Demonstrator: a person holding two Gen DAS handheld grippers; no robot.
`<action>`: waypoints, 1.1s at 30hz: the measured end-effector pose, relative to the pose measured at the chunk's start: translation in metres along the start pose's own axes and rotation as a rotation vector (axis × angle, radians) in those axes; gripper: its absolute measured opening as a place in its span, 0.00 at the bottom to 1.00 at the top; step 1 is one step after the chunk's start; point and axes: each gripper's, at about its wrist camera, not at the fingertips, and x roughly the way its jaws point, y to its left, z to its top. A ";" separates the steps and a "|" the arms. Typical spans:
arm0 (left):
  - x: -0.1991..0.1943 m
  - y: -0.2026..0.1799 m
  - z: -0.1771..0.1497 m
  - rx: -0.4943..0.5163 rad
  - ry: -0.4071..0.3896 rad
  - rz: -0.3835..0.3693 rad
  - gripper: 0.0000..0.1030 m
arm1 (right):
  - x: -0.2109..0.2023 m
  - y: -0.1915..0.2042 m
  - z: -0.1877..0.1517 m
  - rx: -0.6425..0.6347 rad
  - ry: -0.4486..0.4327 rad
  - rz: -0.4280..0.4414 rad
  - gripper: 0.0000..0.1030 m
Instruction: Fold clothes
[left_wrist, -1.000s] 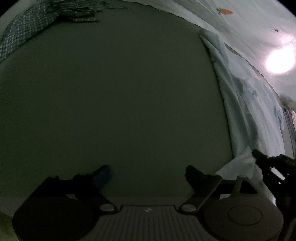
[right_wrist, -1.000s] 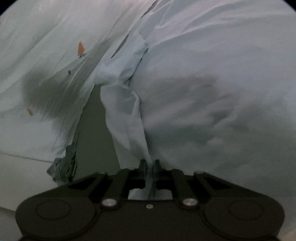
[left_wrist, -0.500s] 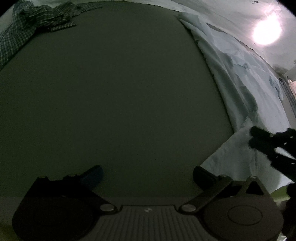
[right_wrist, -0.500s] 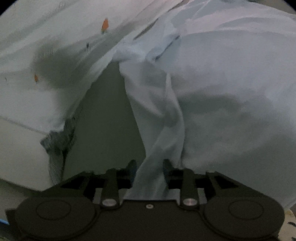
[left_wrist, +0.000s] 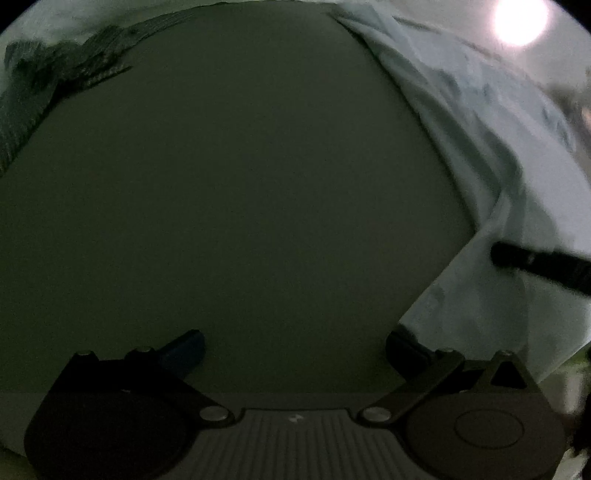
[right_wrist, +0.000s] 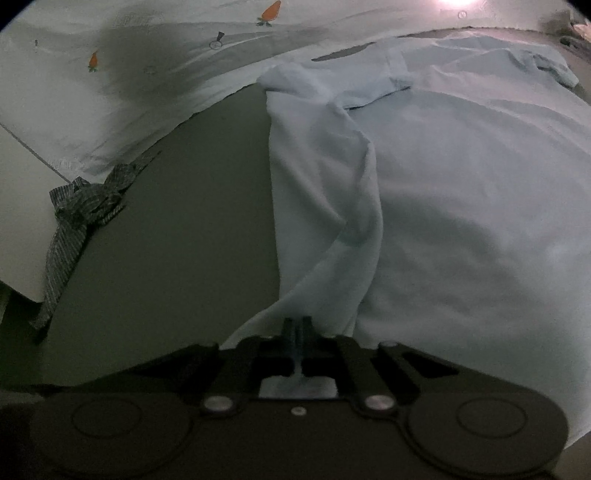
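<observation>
In the left wrist view, the checked cloth (left_wrist: 40, 96) lies bunched in the upper left of the frame, at the far edge of the dark green worktop (left_wrist: 240, 192). A second ago it sat higher and closer to the corner, so this camera has tipped a little. The left claw (left_wrist: 295, 343) at the bottom is wide open, just as before, and it holds nothing. The edge of the light blue shirt (left_wrist: 480, 295) is now right beside its right finger. A second ago that edge was farther off to the right, so the shirt edge has come closer to the left claw.

On the right side of that frame a dark bar, the right claw (left_wrist: 535, 264), reaches in over the shirt.

In the right wrist view, the checked cloth (right_wrist: 81, 210) is at the left and the shirt (right_wrist: 461, 221) fills the right half, lying mostly flat. A carrot-print sheet (right_wrist: 110, 74) runs along the top. The right claw (right_wrist: 297, 323) at the bottom middle is pinched shut on a fold of the shirt. Half a second ago its fingers were apart with the cloth between them, so it has let go and grabbed again.

I think the shirt edge is being pulled into place, and the left claw could soon grab its own corner.
</observation>
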 end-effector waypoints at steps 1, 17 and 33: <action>0.000 -0.001 0.000 0.001 -0.001 0.006 1.00 | -0.001 0.000 0.000 0.010 0.001 0.009 0.15; -0.006 0.037 0.002 -0.147 0.001 -0.050 1.00 | -0.001 0.016 -0.009 0.105 0.054 0.098 0.24; -0.004 0.052 -0.006 -0.186 0.006 -0.074 1.00 | 0.024 0.077 -0.008 -0.054 0.057 -0.185 0.19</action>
